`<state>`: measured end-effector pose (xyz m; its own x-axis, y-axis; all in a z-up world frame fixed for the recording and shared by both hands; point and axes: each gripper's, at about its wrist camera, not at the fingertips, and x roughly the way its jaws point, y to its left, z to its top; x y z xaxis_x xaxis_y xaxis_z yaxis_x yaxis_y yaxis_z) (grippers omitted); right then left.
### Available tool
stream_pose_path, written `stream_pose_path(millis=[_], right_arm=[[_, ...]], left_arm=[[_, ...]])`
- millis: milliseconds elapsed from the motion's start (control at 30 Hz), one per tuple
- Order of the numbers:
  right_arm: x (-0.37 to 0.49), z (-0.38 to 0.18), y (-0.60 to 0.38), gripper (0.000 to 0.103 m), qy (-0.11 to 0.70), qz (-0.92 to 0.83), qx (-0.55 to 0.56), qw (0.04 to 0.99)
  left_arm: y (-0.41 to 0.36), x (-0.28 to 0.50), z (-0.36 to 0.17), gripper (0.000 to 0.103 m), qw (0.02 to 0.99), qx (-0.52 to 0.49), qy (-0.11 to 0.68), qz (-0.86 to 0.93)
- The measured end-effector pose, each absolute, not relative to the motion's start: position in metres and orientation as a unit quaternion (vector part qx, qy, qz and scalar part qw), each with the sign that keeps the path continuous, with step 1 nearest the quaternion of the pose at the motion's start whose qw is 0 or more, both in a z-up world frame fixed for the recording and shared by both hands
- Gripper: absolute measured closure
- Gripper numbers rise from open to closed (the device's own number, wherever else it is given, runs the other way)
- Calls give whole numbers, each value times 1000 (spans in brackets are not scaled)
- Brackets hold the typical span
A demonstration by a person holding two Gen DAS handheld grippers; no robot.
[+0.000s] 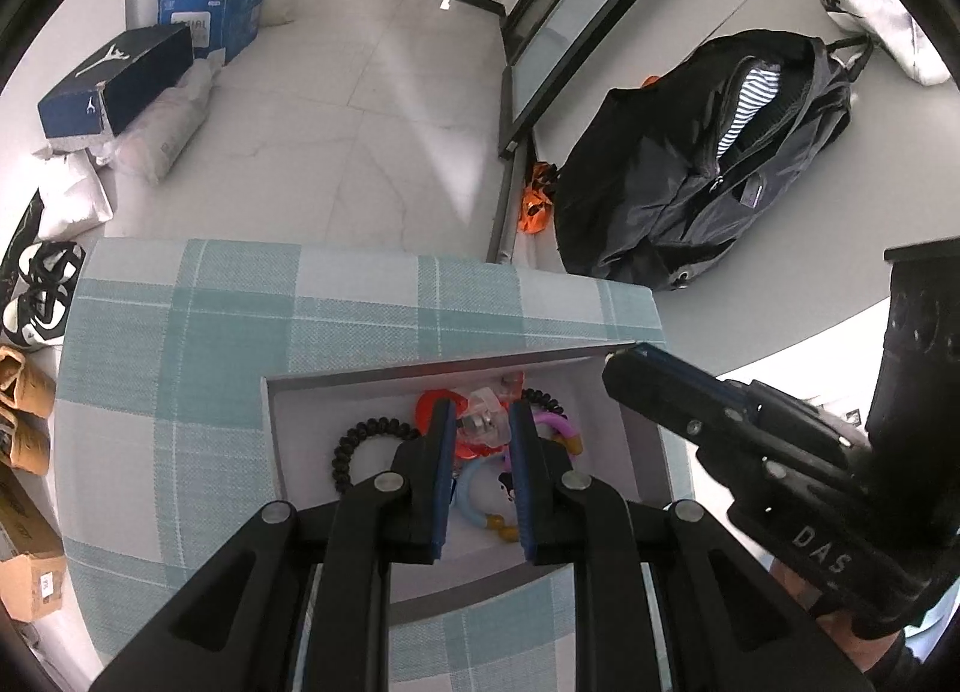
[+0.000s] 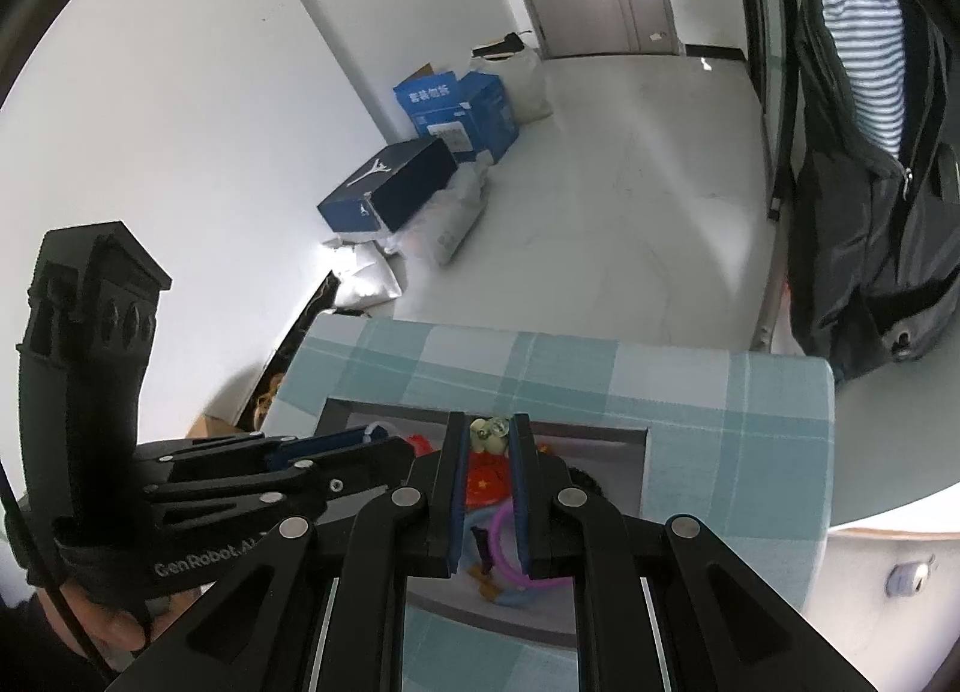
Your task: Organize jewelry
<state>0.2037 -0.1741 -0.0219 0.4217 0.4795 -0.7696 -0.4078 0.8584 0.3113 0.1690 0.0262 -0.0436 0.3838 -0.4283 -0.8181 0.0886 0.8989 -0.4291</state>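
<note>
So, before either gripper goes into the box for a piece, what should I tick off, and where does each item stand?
1. Box open, contents showing: ok.
2. Left gripper over the box, jaws nearly shut with nothing between them: ok.
3. Right gripper over the box, jaws nearly shut, nothing pinched: ok.
4. Jaws wide enough to take a piece: not ok.
5. Pieces apart: not ok; red ring, purple ring and blue ring overlap.
6. Black coil free of the pile: cannot tell.
</note>
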Motion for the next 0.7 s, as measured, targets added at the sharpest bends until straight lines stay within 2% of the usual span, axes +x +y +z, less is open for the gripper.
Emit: stream_pose_path(millis=[133, 200, 233, 267, 300, 400, 633, 700], right_arm=[[204, -35, -174, 88, 487, 260, 42, 833], [206, -39, -176, 83, 497, 260, 48, 827], [207, -40, -177, 81, 498, 263, 54, 825], [207, -39, -180, 73, 497, 262, 59, 825], [207, -37, -182, 68, 494, 261, 62, 827], [205, -28, -191, 60, 479, 258, 80, 835], [198, -16, -196, 54, 459, 249, 79, 849], [194, -13, -197, 46, 454, 249, 77, 852]], left_arm=[[29, 172, -45, 86, 808, -164, 544, -153], [29, 171, -44, 63, 808, -166, 542, -159], [29, 169, -42, 57, 812, -164, 538, -157], [31, 168, -40, 48, 816, -162, 534, -151], [33, 167, -39, 45, 819, -162, 530, -147], [38, 166, -37, 45, 823, -166, 526, -138], [42, 156, -24, 45, 850, -136, 498, -107], [44, 149, -19, 45, 861, -127, 483, -96]])
